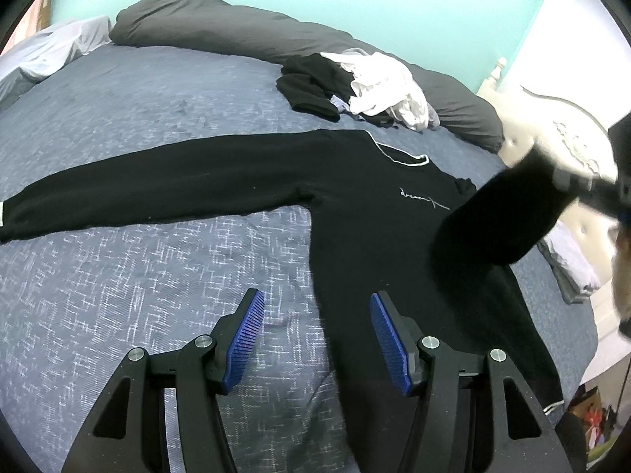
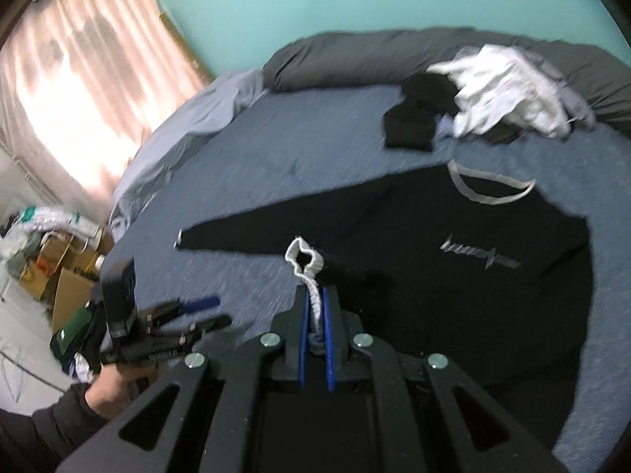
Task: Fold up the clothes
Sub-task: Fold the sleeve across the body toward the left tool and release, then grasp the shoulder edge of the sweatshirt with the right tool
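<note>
A black sweatshirt (image 1: 355,213) lies flat on the blue bedspread (image 1: 118,276), and everything here is easiest to place from it. Out to its left, one long sleeve (image 1: 138,189) stretches straight across the bed, ending in a white cuff.

Just in front of the sweatshirt's lower left edge hangs the left gripper (image 1: 315,339). Its blue jaws stand apart, with nothing between them, only the bedspread and the sweatshirt's edge below.

Behind the sweatshirt, near the long grey pillow (image 1: 236,27), sits a heap of other clothes (image 1: 355,82), black and white, not folded yet.

On the sweatshirt's right side, the other sleeve (image 1: 501,216) is lifted up off the bed. The right gripper (image 2: 315,299) has its jaws pressed together on that sleeve's white cuff (image 2: 305,260), which pokes out past the tips.

I think this sleeve is being carried over the body to fold it. The cuff is only a small bit of cloth to hold, so it could slip out if the hand moves fast. The pull could also drag the whole sweatshirt crooked or bunch it up, since the left gripper is not holding it down.
</note>
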`<state>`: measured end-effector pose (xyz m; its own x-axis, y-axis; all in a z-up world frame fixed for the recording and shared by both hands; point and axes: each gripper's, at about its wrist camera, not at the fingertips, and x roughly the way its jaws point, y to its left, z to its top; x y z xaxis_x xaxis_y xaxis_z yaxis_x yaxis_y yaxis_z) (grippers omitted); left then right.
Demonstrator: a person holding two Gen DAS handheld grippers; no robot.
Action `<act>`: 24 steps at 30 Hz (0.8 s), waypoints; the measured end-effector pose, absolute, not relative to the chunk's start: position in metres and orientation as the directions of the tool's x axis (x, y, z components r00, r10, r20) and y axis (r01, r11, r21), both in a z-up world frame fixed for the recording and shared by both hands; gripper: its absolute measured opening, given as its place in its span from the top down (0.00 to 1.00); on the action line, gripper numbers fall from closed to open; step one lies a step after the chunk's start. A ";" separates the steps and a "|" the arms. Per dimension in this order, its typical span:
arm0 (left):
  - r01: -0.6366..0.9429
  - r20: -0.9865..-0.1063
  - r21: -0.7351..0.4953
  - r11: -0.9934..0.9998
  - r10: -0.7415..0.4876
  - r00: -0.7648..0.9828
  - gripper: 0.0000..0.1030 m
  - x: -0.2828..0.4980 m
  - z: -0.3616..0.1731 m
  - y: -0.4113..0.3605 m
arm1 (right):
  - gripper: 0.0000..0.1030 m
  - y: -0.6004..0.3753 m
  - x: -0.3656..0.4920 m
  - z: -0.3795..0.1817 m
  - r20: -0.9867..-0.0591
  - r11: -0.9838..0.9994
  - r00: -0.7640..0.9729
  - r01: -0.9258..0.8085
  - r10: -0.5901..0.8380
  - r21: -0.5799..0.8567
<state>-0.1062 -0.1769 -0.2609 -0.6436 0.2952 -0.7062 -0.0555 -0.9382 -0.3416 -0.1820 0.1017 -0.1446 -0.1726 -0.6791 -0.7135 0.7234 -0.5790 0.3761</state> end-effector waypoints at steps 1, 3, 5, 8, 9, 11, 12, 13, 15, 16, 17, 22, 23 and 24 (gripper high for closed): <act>-0.054 -0.706 -0.342 -0.938 0.294 -0.644 0.41 -0.106 -0.261 -0.178 | 0.94 0.098 -0.178 -0.152 -0.721 -0.572 -0.153 0.726 -0.676 0.381; -0.052 -0.706 -0.341 -0.939 0.293 -0.645 0.41 -0.106 -0.261 -0.178 | 0.94 0.090 -0.170 -0.168 -0.735 -0.558 -0.116 0.732 -0.668 0.391; -0.052 -0.706 -0.341 -0.939 0.292 -0.645 0.41 -0.106 -0.261 -0.178 | 0.94 0.086 -0.162 -0.184 -0.748 -0.551 -0.085 0.731 -0.658 0.402; -0.053 -0.707 -0.339 -0.939 0.292 -0.644 0.41 -0.106 -0.261 -0.177 | 0.94 0.081 -0.153 -0.204 -0.766 -0.540 -0.044 0.736 -0.641 0.409; -0.055 -0.708 -0.338 -0.939 0.292 -0.643 0.41 -0.106 -0.262 -0.176 | 0.94 0.079 -0.151 -0.210 -0.772 -0.539 -0.036 0.737 -0.634 0.408; -0.057 -0.710 -0.335 -0.941 0.291 -0.641 0.41 -0.106 -0.262 -0.175 | 0.94 0.077 -0.147 -0.221 -0.785 -0.543 -0.027 0.737 -0.619 0.403; -0.057 -0.711 -0.332 -0.941 0.290 -0.640 0.41 -0.106 -0.263 -0.174 | 0.94 0.077 -0.146 -0.226 -0.790 -0.544 -0.020 0.736 -0.612 0.403; -0.058 -0.712 -0.331 -0.942 0.290 -0.639 0.41 -0.106 -0.264 -0.173 | 0.94 0.076 -0.145 -0.232 -0.796 -0.546 -0.013 0.734 -0.606 0.403; -0.057 -0.714 -0.330 -0.942 0.289 -0.638 0.41 -0.106 -0.264 -0.173 | 0.90 0.074 -0.143 -0.243 -0.807 -0.554 0.001 0.727 -0.591 0.406; -0.057 -0.714 -0.329 -0.943 0.288 -0.638 0.41 -0.106 -0.265 -0.172 | 0.90 0.074 -0.142 -0.248 -0.812 -0.557 0.008 0.723 -0.584 0.408; -0.057 -0.715 -0.328 -0.943 0.288 -0.637 0.41 -0.106 -0.265 -0.172 | 0.90 0.073 -0.141 -0.253 -0.817 -0.560 0.015 0.721 -0.576 0.408; -0.061 -0.717 -0.325 -0.944 0.288 -0.634 0.41 -0.106 -0.266 -0.170 | 0.75 0.079 -0.136 -0.259 -0.822 -0.562 0.012 0.723 -0.570 0.401; -0.064 -0.718 -0.324 -0.944 0.289 -0.633 0.41 -0.106 -0.266 -0.169 | 0.70 0.084 -0.137 -0.257 -0.817 -0.564 0.008 0.719 -0.576 0.405; -0.072 -0.720 -0.321 -0.944 0.292 -0.630 0.41 -0.106 -0.267 -0.166 | 0.69 0.088 -0.138 -0.254 -0.812 -0.566 0.003 0.716 -0.583 0.409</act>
<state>-0.1063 -0.1660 -0.2666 -0.6296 0.2922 -0.7199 -0.0716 -0.9445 -0.3207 -0.1385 0.0877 -0.2545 0.0034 -0.5830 -0.8125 0.7155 -0.5662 0.4092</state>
